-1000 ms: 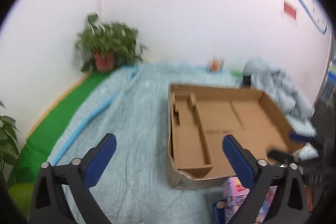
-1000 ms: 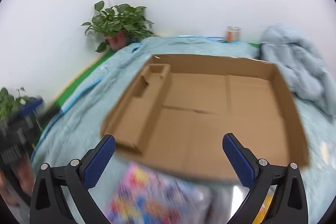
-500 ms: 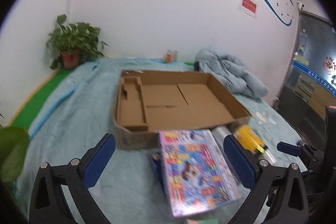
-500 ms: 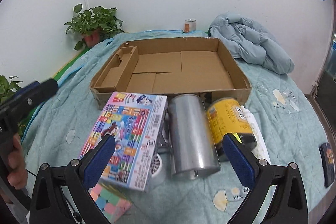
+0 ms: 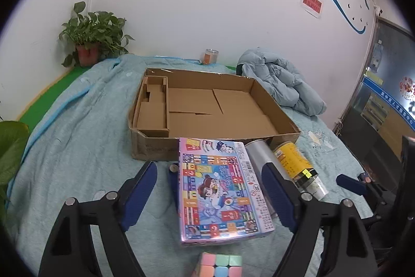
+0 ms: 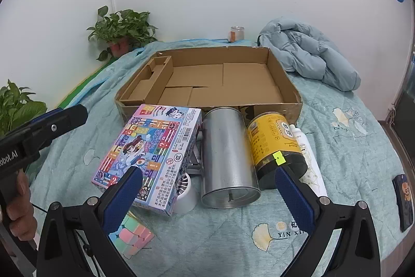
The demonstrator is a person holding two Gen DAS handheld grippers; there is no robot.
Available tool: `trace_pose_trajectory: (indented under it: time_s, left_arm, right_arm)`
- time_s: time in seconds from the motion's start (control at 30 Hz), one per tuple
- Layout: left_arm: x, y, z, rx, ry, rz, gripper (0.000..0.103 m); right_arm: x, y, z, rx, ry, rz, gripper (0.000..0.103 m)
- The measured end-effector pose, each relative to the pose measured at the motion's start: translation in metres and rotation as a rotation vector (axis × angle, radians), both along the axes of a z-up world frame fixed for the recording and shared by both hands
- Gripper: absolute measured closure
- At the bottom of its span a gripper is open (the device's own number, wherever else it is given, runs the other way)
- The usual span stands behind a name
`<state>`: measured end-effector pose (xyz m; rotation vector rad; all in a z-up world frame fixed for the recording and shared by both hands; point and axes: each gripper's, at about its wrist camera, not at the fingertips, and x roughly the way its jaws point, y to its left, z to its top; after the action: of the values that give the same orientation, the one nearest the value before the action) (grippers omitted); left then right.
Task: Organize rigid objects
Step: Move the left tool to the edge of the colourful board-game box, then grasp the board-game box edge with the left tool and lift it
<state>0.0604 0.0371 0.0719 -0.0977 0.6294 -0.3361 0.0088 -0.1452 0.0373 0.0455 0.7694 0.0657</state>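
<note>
An empty cardboard tray point(image 5: 259, 95) point(image 6: 285, 79) lies on the blue quilt. In front of it lie a colourful game box point(image 5: 220, 188) point(image 6: 153, 147), a silver tin point(image 6: 225, 155) point(image 5: 259, 155), a yellow-labelled jar point(image 6: 272, 144) point(image 5: 293, 160), a white tube point(image 6: 308, 155) and a pastel cube point(image 5: 220, 264) point(image 6: 132, 235). A white fan-like item point(image 6: 185, 191) sits under the box edge. My left gripper point(image 5: 210, 196) is open above the game box. My right gripper point(image 6: 207, 199) is open above the tin's near end.
A potted plant point(image 5: 90, 35) stands at the back left and another plant point(image 6: 15, 105) at the left. A small jar point(image 5: 210, 56) stands by the wall. A light blue jacket point(image 6: 311, 56) lies at the back right. A phone point(image 6: 404, 199) lies at the right.
Both grippers have pulled back and tilted down from the tray, so the box, tin, jar and cube now fill the foreground. Both stay open.
</note>
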Motion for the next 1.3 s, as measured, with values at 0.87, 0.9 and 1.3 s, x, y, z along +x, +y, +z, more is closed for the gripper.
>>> trace_pose_trajectory:
  time_s: [0.87,0.9,1.3]
  left_arm:
    - [0.039,-0.005,-0.033,0.017,0.078,0.029,0.0]
    - [0.041,-0.005,-0.035,0.016,0.088,0.022,0.0]
    - [0.071,0.005,-0.071,-0.123,0.315,-0.147,0.0]
  right_arm:
    - [0.032,0.02,-0.029,-0.008,0.071,0.079,0.0]
    - [0.034,0.021,-0.03,-0.005,0.078,0.084,0.0]
    - [0.047,0.039,-0.05,0.198,0.151,0.286,0.001]
